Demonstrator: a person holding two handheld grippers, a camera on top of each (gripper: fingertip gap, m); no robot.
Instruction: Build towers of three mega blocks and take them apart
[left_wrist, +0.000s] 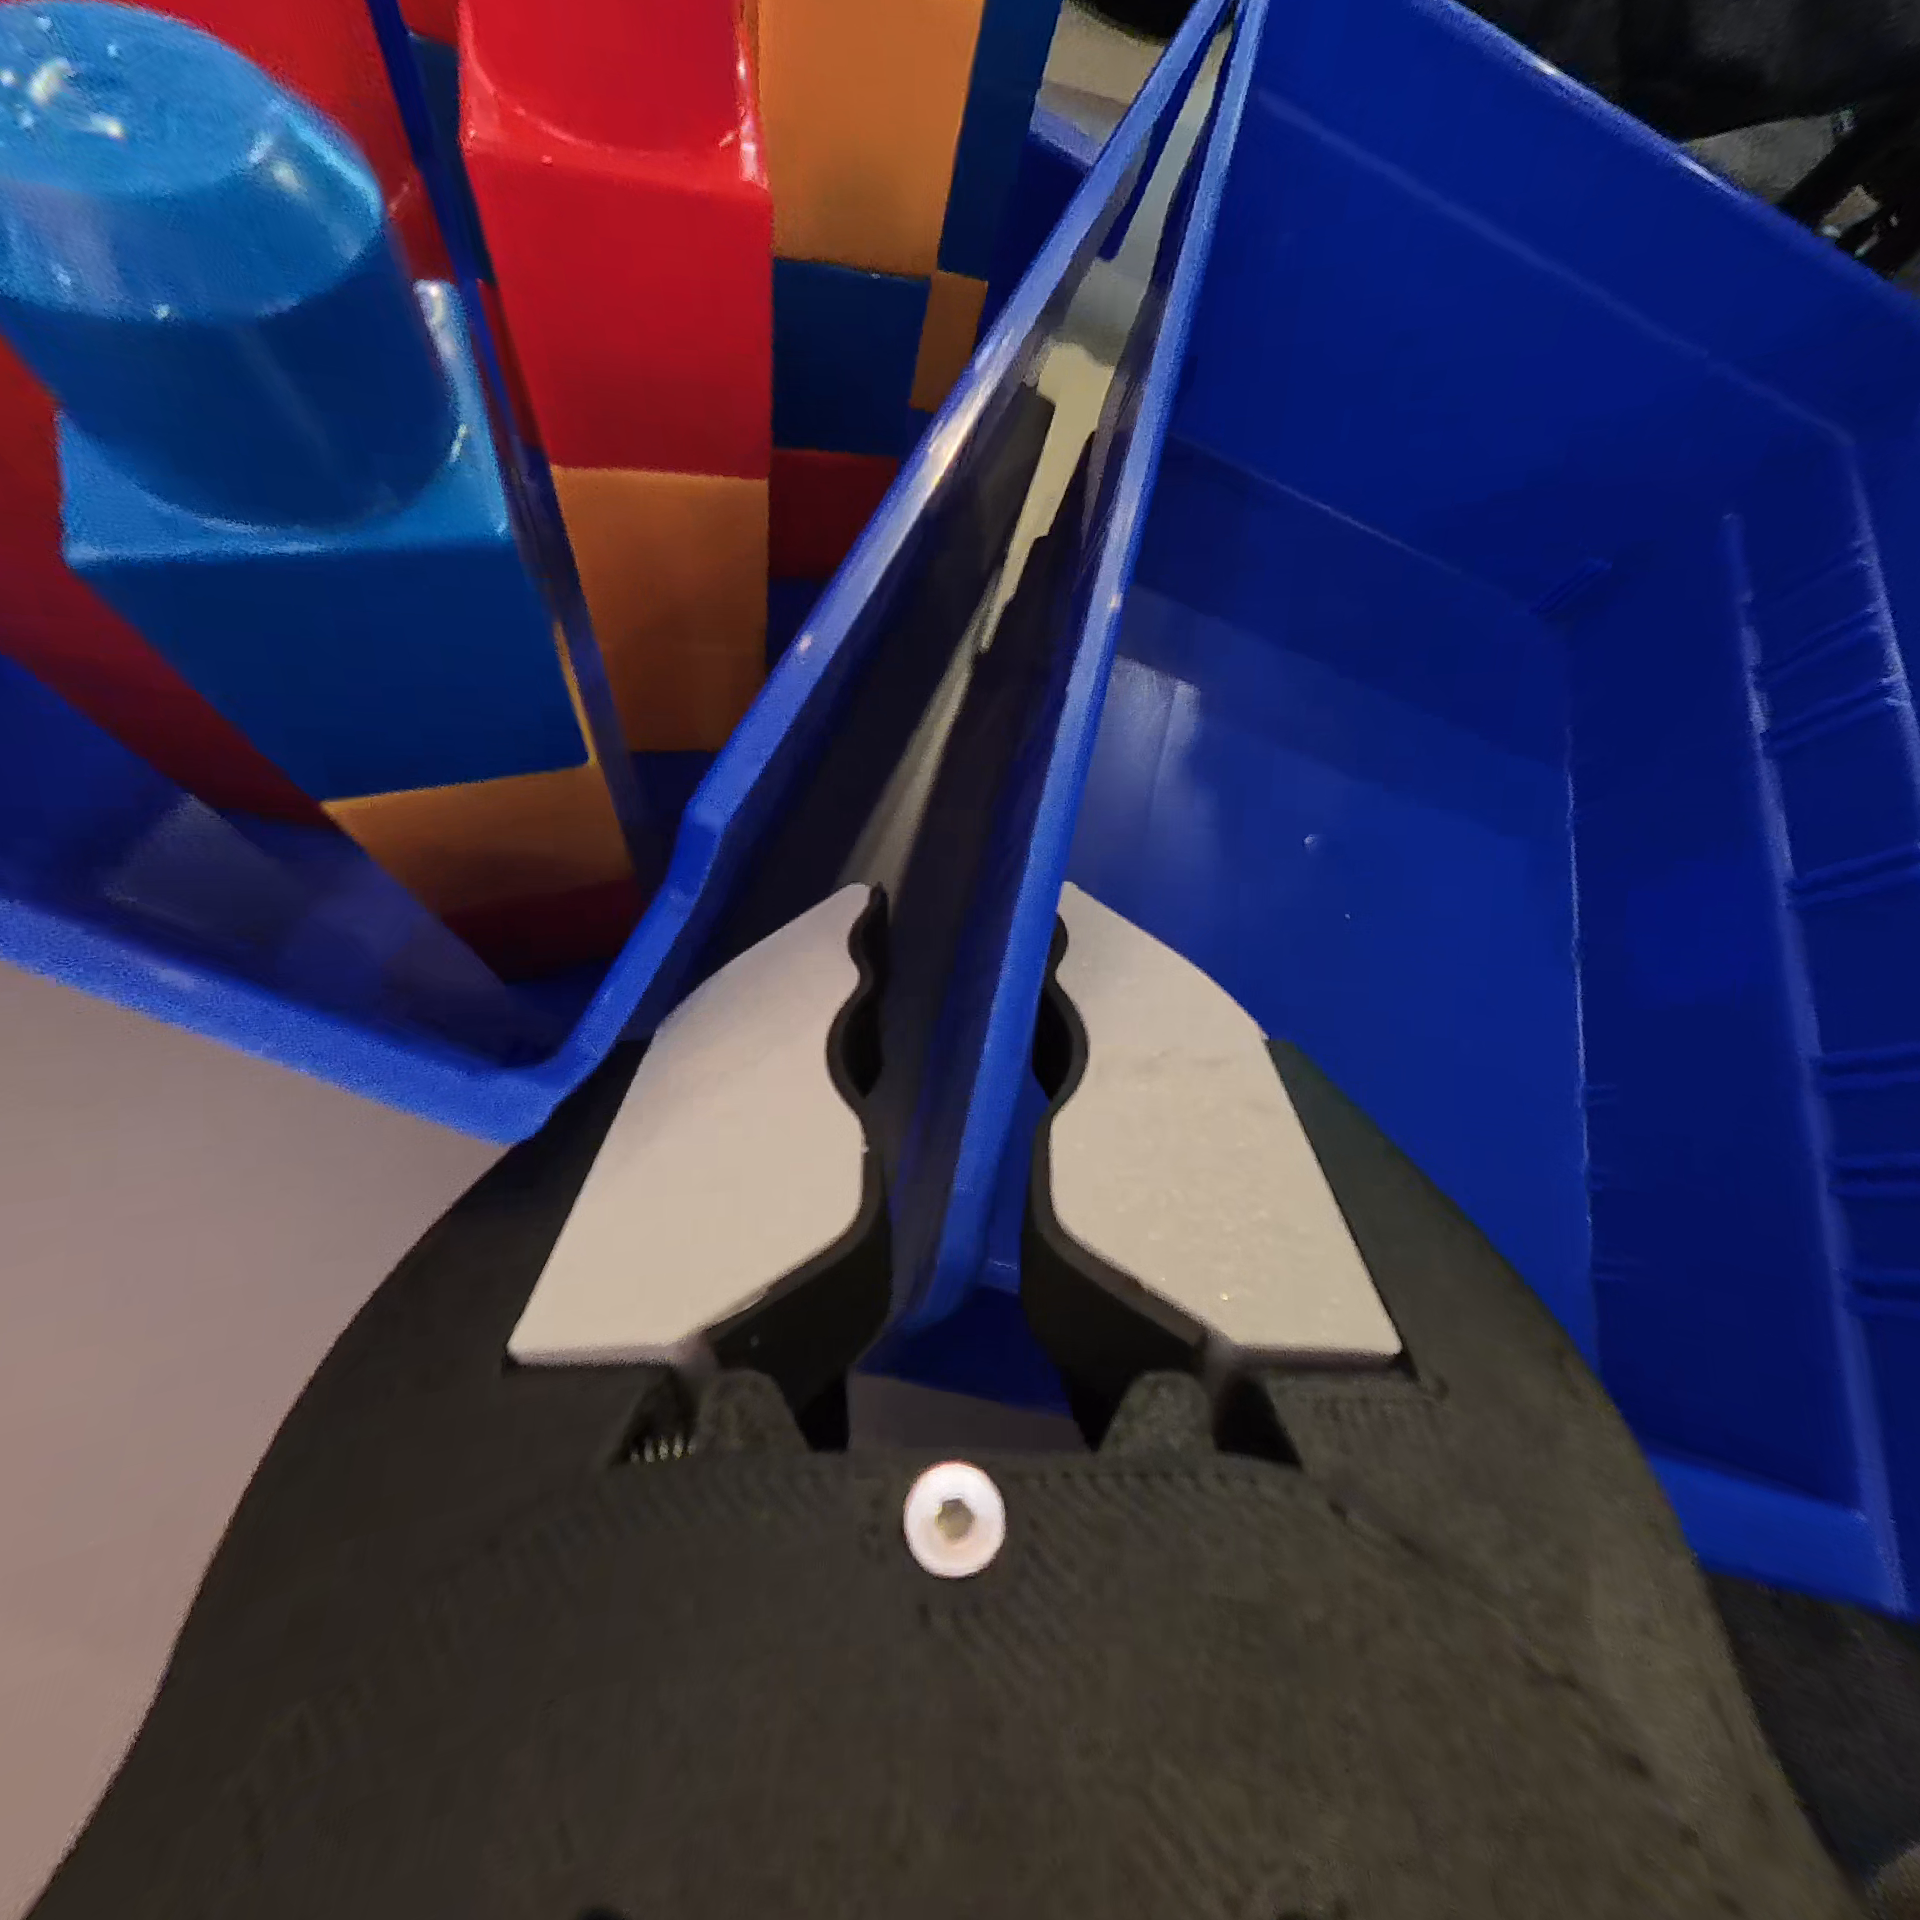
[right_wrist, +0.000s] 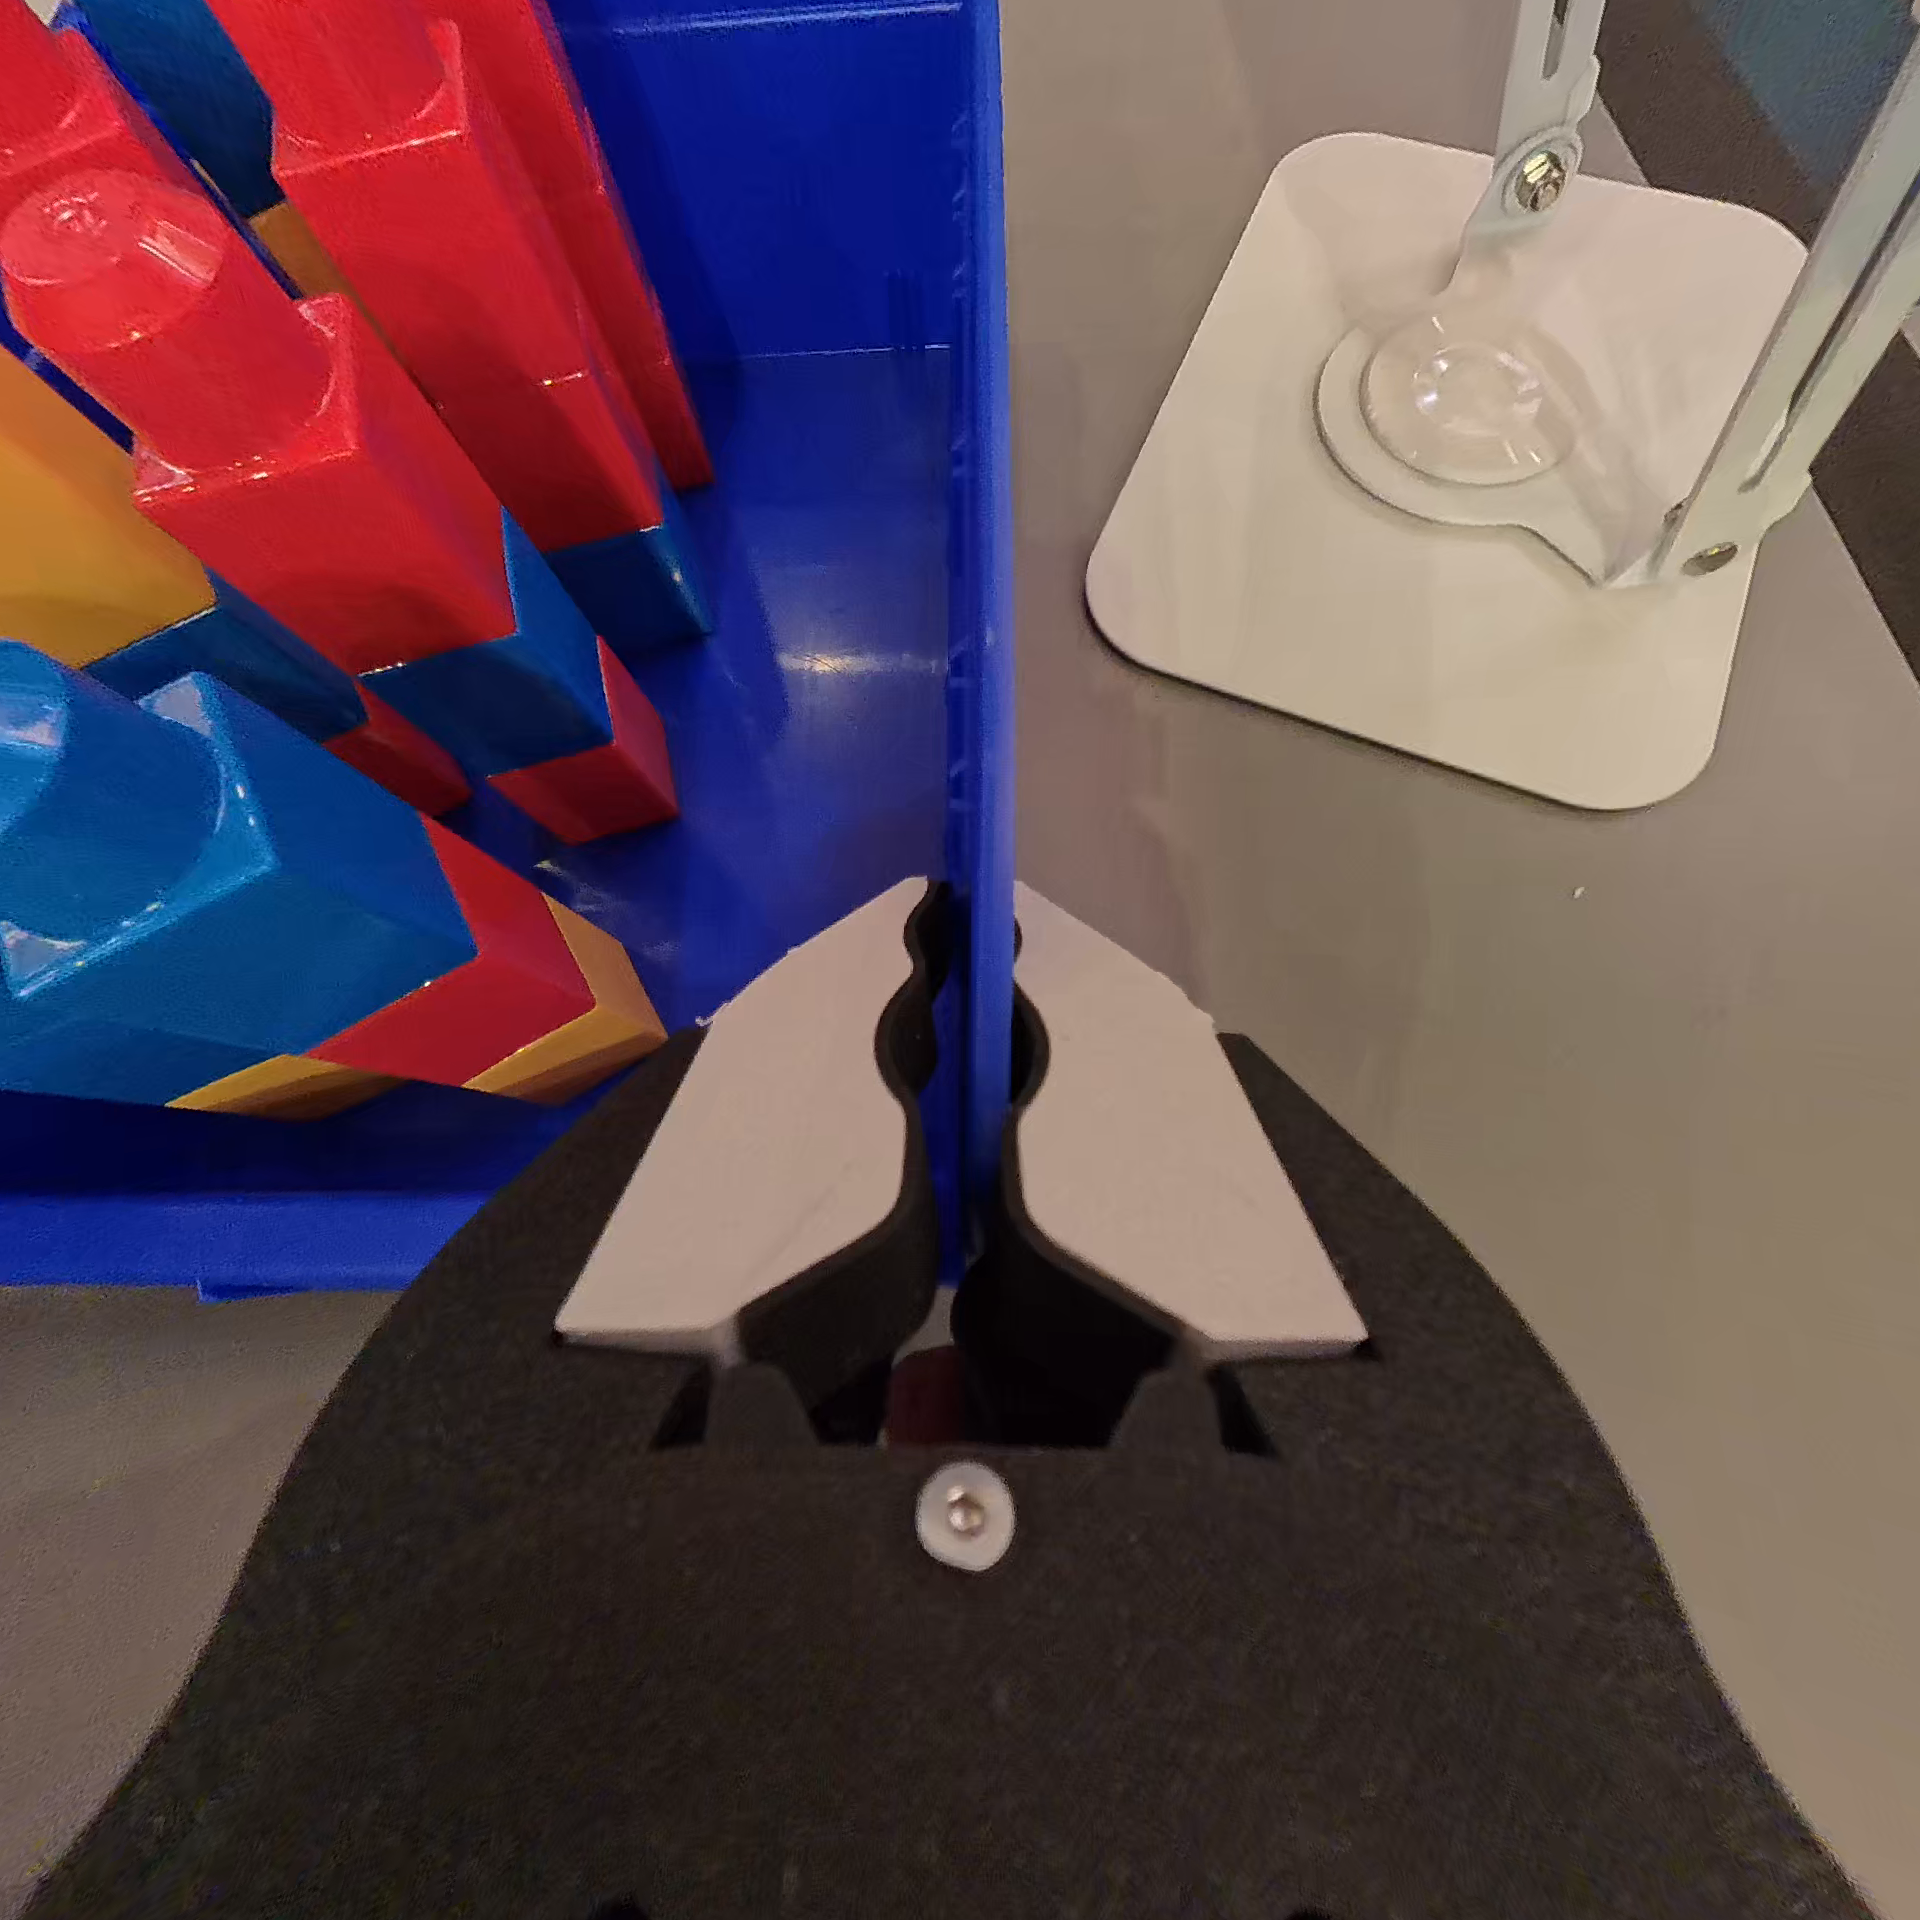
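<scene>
Left wrist view: my left claw (left_wrist: 961, 1060) is pinched down on the side wall of an empty blue bin (left_wrist: 1403, 831), which sits right beside a second blue bin (left_wrist: 343, 1023) packed with towers of mega blocks (left_wrist: 613, 281) in red, orange and blue.

Right wrist view: my right claw (right_wrist: 971, 1039) is clamped on that full bin's right wall (right_wrist: 982, 623). Towers stand inside it. A white stand base (right_wrist: 1299, 623) sits nearby on the grey surface (right_wrist: 1455, 1039).
</scene>
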